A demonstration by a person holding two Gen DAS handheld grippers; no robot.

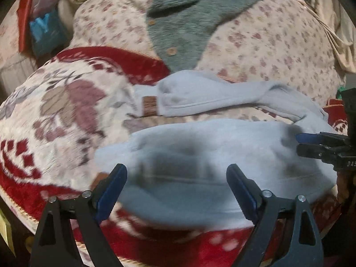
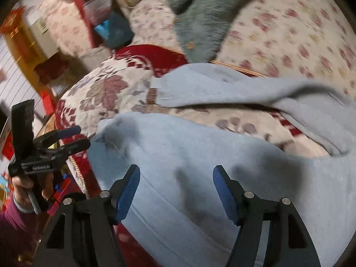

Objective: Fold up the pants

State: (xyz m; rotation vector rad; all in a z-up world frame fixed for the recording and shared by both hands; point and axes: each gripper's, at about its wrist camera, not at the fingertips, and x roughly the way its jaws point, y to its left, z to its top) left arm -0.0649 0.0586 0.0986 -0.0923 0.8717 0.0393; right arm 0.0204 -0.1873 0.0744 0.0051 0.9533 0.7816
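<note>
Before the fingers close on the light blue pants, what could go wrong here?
1. The two legs of the light blue pants lie spread apart with the red floral blanket between them; a fold started now may come out uneven.
2. The left gripper and right gripper are open just above soft layers, so they might pinch the blanket too.
3. The grey fleece garment touches the far leg and could snag.

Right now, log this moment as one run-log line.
pants: light blue, legs spread apart on blanket | left gripper: open, empty | right gripper: open, empty | fold: not started
</note>
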